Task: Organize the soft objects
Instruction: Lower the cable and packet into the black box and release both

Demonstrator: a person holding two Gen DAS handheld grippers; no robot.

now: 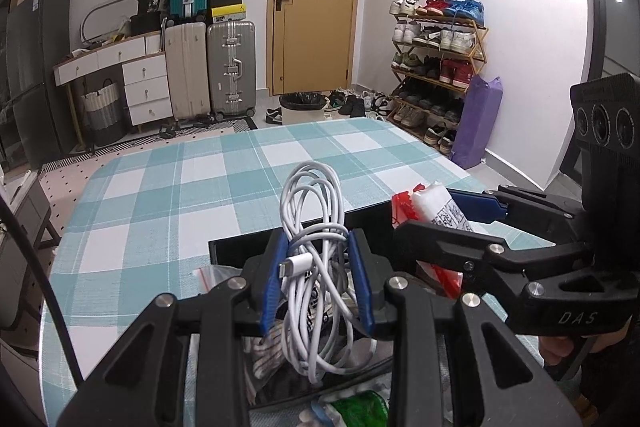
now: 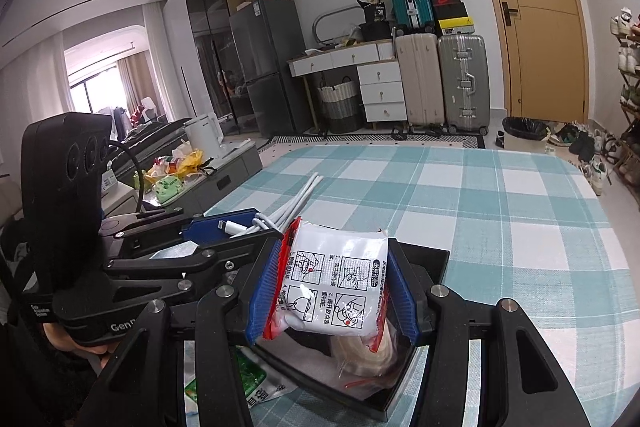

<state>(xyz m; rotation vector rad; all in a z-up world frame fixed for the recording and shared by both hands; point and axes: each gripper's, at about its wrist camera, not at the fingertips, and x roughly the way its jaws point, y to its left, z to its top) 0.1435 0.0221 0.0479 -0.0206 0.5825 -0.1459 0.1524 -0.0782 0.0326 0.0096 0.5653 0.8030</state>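
My left gripper (image 1: pixel 318 275) is shut on a coiled white charging cable (image 1: pixel 314 227), held above a black tray (image 1: pixel 236 247) on the checked tablecloth. My right gripper (image 2: pixel 330 287) is shut on a white soft packet with red edges and printed instructions (image 2: pixel 340 275), held over the same black tray (image 2: pixel 434 261). In the left wrist view the right gripper (image 1: pixel 440 215) with the packet (image 1: pixel 432 205) is just to the right. In the right wrist view the left gripper (image 2: pixel 240 227) with the cable (image 2: pixel 296 199) is just to the left.
The tray holds other bagged soft items, including a clear zip bag (image 2: pixel 360 359). A green-printed packet (image 2: pixel 248 383) lies at its near edge. The table's teal-and-white cloth (image 1: pixel 200 187) stretches ahead. Suitcases (image 1: pixel 228 67), a bin (image 1: pixel 302 107) and a shoe rack (image 1: pixel 436 67) stand beyond.
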